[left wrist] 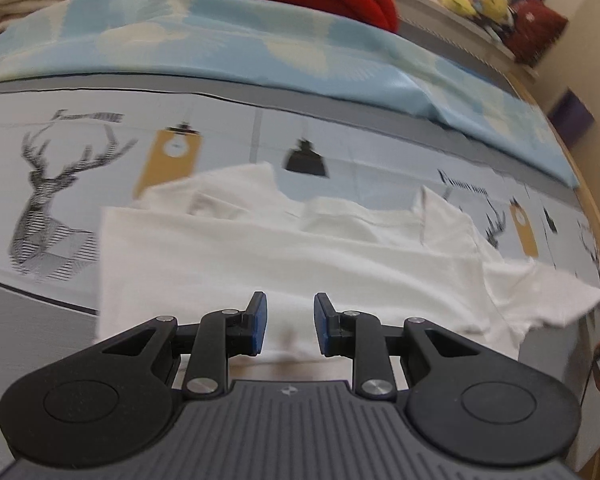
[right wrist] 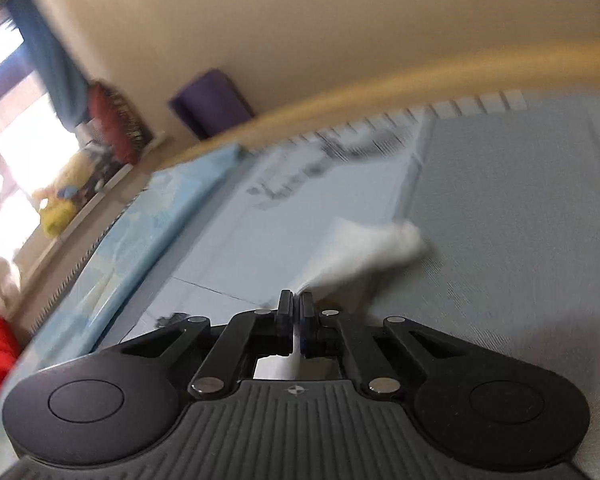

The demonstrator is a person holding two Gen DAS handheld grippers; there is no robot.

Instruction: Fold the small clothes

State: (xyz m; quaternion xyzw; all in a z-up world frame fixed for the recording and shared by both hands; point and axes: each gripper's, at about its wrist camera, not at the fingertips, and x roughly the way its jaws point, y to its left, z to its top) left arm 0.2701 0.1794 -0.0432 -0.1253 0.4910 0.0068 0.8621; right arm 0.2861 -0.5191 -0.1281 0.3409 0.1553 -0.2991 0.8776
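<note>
shirt: white tee (left wrist: 284, 248) spread mid-frame on the deer-print bedsheet (left wrist: 52, 200)
left gripper (left wrist: 287, 322): jaws wide apart, low centre, right above the tee
right gripper (right wrist: 296, 320): pinched tight on the tee's sleeve (right wrist: 364, 252), lower middle

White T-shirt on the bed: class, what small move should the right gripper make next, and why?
Probably carry the pinched sleeve across onto the white T-shirt body. The right gripper is shut on that fabric, lifted outward, while the left gripper hangs open over the hem.

A white T-shirt (left wrist: 260, 256) lies rumpled on the bedsheet, one sleeve pulled outward.
</note>
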